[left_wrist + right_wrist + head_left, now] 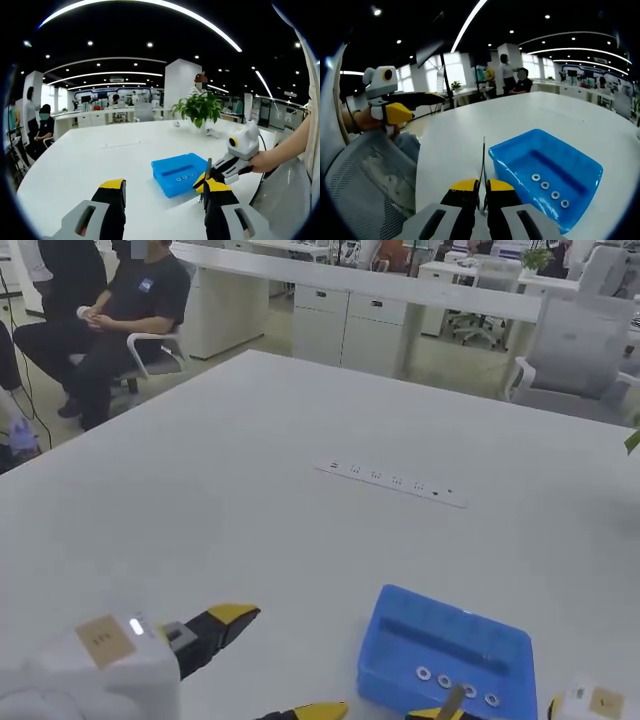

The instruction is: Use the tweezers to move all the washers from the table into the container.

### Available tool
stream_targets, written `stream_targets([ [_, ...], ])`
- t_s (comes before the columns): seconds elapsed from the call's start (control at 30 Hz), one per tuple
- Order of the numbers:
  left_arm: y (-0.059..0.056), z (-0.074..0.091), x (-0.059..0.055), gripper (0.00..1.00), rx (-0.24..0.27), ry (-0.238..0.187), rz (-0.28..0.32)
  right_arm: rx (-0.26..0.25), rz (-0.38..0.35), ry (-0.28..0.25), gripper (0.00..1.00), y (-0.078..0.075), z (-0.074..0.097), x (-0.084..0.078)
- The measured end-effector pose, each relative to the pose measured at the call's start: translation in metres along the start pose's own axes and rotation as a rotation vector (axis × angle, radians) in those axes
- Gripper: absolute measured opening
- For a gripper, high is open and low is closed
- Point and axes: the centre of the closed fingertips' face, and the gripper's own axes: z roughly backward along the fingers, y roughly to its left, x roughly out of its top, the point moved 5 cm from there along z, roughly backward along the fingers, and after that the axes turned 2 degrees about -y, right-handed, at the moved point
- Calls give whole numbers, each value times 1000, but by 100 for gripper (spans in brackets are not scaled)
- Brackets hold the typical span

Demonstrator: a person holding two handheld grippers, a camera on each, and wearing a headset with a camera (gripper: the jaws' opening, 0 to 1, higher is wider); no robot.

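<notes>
As fingers point(465, 186) grip tweezers point(482, 162), washers point(545, 185) near, rightward

The bench point(180, 510) lies open left and far; a blue container point(395, 625) stands near right, a low power strip point(392, 481) beyond it.

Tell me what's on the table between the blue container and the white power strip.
Nothing. In the head view, the stretch of white table between the blue container and the power strip is bare.
</notes>
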Motion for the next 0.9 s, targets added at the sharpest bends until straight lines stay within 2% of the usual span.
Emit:
stream_targets([
  [0.17, 0, 0, 0, 62, 2, 1, 1, 9, 1, -4, 4, 7, 1, -3],
  [0.27, 0, 0, -1, 62, 0, 3, -1, 3, 36, 4, 4, 9, 4, -4],
  [0.33, 0, 0, -1, 62, -3, 4, -3, 1, 89, 21, 4, 11, 6, -5],
  [0.43, -1, 0, -1, 62, -5, 5, -4, -10, 120, 49, 3, 14, 8, -7],
  [0.5, -2, 0, -1, 62, -7, 5, -3, -25, 131, 74, 3, 15, 9, -7],
  [0.6, -3, 0, -1, 62, -9, 5, -5, -31, 130, 77, 3, 14, 7, -6],
  [0.73, -3, 0, -1, 62, -11, 6, -7, -44, 86, 84, 3, 11, 5, -4],
  [0.8, -3, 1, 0, 62, -10, 3, -7, -58, -21, 83, 3, 9, 5, -4],
  [0.83, -3, 1, 0, 62, -9, 1, -7, -74, -118, 80, 3, 4, 6, -4],
  [0.9, -1, 1, 0, 62, -2, -1, -5, -78, -207, 80, 3, -3, 7, -5],
])
